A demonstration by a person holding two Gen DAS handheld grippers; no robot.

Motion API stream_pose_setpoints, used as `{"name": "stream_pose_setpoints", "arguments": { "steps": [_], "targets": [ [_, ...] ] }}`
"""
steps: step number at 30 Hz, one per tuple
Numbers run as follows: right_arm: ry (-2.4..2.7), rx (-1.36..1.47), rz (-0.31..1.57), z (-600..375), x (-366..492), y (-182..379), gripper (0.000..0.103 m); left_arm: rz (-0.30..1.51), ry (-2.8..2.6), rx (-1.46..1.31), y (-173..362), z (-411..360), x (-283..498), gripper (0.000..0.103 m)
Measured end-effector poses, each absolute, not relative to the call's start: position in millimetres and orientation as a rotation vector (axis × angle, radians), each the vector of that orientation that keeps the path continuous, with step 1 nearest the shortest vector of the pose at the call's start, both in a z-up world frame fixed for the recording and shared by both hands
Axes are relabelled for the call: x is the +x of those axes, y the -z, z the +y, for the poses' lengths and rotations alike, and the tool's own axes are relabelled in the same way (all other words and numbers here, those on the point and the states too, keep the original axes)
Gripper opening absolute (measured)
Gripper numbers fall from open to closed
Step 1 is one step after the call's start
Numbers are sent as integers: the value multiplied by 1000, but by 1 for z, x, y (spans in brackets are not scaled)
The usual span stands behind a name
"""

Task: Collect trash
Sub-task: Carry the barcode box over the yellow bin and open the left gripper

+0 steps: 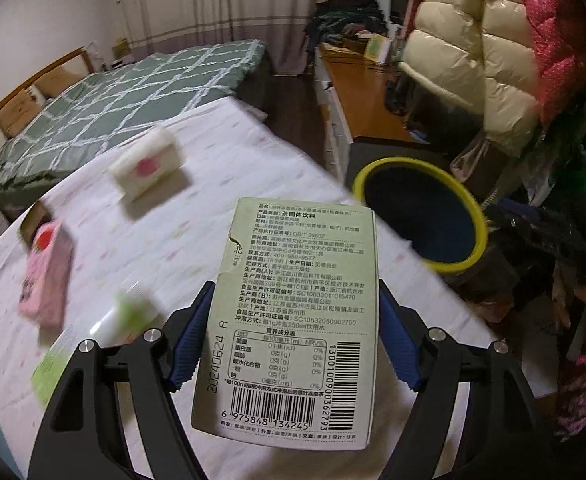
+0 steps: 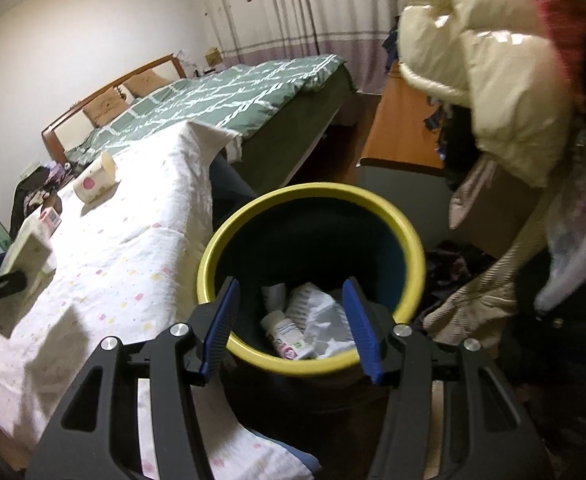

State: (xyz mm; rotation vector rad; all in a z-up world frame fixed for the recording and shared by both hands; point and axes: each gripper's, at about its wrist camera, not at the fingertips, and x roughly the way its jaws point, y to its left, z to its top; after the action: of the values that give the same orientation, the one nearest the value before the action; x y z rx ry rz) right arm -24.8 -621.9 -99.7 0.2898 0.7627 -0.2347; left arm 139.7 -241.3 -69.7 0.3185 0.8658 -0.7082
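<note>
Above the table's point(image 1: 221, 208) right edge, the left gripper point(image 1: 293, 336) clamps a green box point(image 1: 293, 320) while the right gripper point(image 2: 293, 320) gapes empty over the bin point(image 2: 313, 200).

Past the gripper we see a bed point(image 2: 221, 96) with a green checked cover, striped curtains point(image 2: 293, 12) behind it, a white wall point(image 2: 73, 40), and puffy coats point(image 2: 493, 72) hanging to the right

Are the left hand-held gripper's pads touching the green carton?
Touching. The left wrist view shows both blue pads pressed against the green carton's side edges, no gap.
</note>
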Motion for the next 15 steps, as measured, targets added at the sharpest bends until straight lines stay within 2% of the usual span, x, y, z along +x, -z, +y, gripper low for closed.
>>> {"name": "stream_pose_setpoints", "arguments": {
  "steps": [7, 15],
  "targets": [
    [301, 296, 700, -642, -60, 80, 52, 889, 865, 343, 75, -336, 138, 75],
    [370, 296, 685, -662, -86, 74, 56, 959, 931, 414, 109, -445, 145, 76]
  ]
}}
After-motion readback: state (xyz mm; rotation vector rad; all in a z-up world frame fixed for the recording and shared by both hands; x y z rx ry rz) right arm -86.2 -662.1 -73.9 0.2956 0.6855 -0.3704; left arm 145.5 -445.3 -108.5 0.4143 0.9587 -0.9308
